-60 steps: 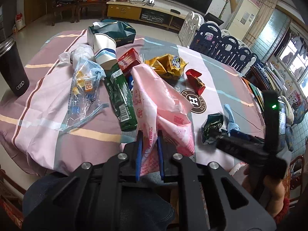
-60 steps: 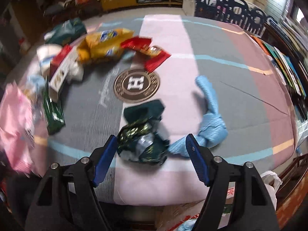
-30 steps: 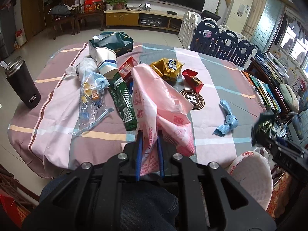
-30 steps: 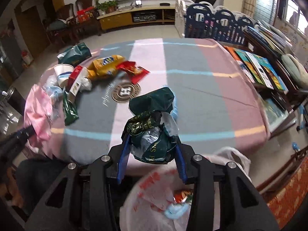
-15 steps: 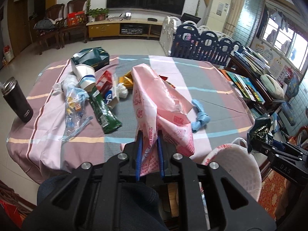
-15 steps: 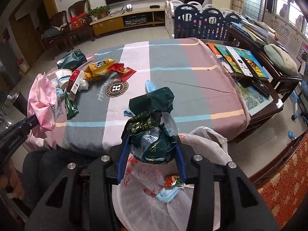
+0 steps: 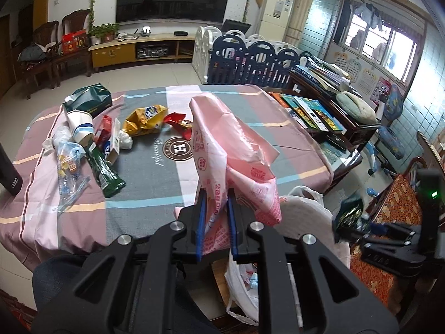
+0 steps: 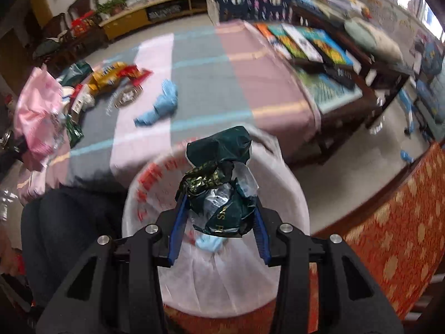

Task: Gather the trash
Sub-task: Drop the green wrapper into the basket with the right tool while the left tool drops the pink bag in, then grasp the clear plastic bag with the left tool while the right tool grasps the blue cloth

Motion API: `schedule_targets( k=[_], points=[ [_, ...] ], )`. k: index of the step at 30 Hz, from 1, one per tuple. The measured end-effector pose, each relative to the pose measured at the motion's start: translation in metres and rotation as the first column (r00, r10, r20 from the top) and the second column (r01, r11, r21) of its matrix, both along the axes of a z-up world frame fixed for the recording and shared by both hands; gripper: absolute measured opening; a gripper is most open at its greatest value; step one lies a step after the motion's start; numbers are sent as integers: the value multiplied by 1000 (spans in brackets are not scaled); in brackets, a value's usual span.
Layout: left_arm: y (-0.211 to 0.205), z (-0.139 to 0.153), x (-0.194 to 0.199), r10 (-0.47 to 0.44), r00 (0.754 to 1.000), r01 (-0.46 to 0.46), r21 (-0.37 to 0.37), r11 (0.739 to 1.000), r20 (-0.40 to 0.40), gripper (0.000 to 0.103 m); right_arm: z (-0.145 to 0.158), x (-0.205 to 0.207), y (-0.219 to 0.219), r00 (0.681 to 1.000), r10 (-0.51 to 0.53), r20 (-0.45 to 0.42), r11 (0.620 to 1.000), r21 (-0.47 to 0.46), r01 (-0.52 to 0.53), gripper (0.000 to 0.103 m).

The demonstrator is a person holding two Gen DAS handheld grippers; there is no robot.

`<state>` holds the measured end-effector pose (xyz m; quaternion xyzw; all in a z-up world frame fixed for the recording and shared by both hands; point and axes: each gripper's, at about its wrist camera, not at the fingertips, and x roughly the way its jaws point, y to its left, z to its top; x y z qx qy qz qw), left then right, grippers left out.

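My left gripper is shut on a crumpled pink plastic bag, held up in front of the table's near edge. My right gripper is shut on a crumpled dark green wrapper and hangs over the mouth of a white-lined trash bin. The bin stands on the floor beside the table, right of the left gripper, with a few scraps in it. In the left wrist view the right gripper with the green wrapper shows at the right, above the bin's far side.
The striped tablecloth carries a long green packet, a yellow snack bag, a red wrapper, a paper cup, a clear bag and a blue cloth. A dark tumbler stands far left. Books lie on a low table to the right.
Both grippers have swung right, away from the table, each keeping its load. The right one has come over the bin's mouth; the left one has risen a little.
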<state>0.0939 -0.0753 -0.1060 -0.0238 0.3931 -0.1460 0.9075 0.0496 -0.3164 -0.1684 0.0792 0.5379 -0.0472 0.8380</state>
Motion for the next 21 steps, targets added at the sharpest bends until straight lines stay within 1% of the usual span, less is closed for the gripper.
schedule_targets(
  k=[3,6,8,10,11,13,15,19,20,21],
  points=[
    [-6,-1,-2,-27,1000,27,-14,1000,-10,15,-20,-7,-4,996,-37,-76,999,15,38,46],
    [-13,-5,-4,-51,998,51,-15,999,-28,15,-32,-10,-7,988,-50,-143,997,54,58,55],
    [-16,-9,-2,-68,997,67,-22,998,-47,15,-28,-12,-10,988,-68,-139,995,64,77,71],
    [-22,-12,-1,-90,994,88,-25,996,-62,15,-19,-14,-21,988,-112,-105,989,81,121,77],
    [-25,-14,0,-115,991,113,-38,993,-75,15,-14,-15,-27,987,-133,-91,985,97,141,79],
    [-32,-20,0,-168,980,161,-74,984,-105,15,-5,-18,-42,982,-181,-60,971,147,188,80],
    [-44,-28,0,-235,962,224,-90,971,-139,15,3,-20,-55,974,-226,-30,956,182,228,80],
    [-77,-43,-9,-378,908,368,-86,926,-179,17,17,-22,-69,961,-276,26,943,201,265,80],
    [-86,-46,-14,-415,891,407,-82,910,-186,19,20,-22,-69,959,-281,37,943,197,268,80],
    [-93,-49,-18,-440,878,433,-78,898,-189,26,23,-21,-71,958,-283,44,944,192,270,80]
  ],
)
